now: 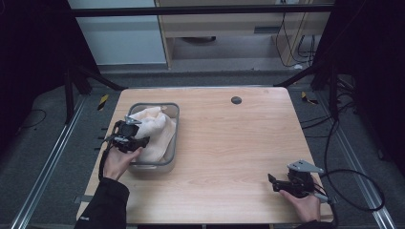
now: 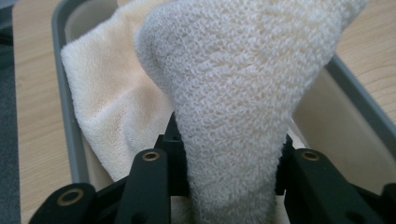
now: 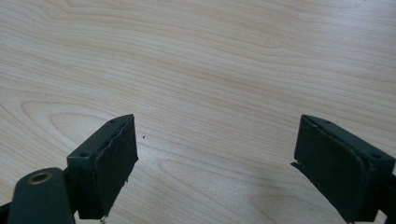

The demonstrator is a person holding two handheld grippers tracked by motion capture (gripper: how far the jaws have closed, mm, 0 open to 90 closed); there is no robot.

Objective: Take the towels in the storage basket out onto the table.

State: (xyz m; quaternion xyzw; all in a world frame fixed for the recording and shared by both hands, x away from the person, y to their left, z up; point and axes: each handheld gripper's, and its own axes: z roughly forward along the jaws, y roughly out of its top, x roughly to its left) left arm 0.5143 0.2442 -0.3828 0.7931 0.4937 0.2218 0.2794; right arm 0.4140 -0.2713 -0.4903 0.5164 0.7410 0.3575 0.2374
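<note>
A pale wooden table (image 1: 229, 152) carries a grey plastic basket (image 1: 173, 110) on the side of the person's left hand (image 1: 117, 162), with a cream terry towel (image 1: 155, 131) heaped inside and rising above the rim. The towel is thick and looped in weave, off-white with a faint peach cast, bunched into soft folds rather than laid flat. In the left gripper view a fold of the towel (image 2: 233, 93) stands straight up from between the black jaws, narrowing where they pinch it and widening above, while a second flap drapes over the basket wall (image 2: 70, 116) beyond and to the side of the gripper. The left gripper (image 1: 128, 136) sits at the near corner of the basket, directly over the towel, its jaws clamped on that fold. The left hand grips it from below and behind, the dark sleeve (image 1: 102, 205) angled in from the near table edge.

Well apart, at the opposite near corner of the table, the right gripper (image 1: 274, 182) lies low over bare wood, held by the right hand (image 1: 303, 202), its jaws pointing across the table toward the basket side. In the right gripper view its two black pads (image 3: 112, 163) stand wide apart, released, with wood grain between and ahead of them. A black cable (image 1: 353, 191) loops away behind it, past the table edge.
</note>
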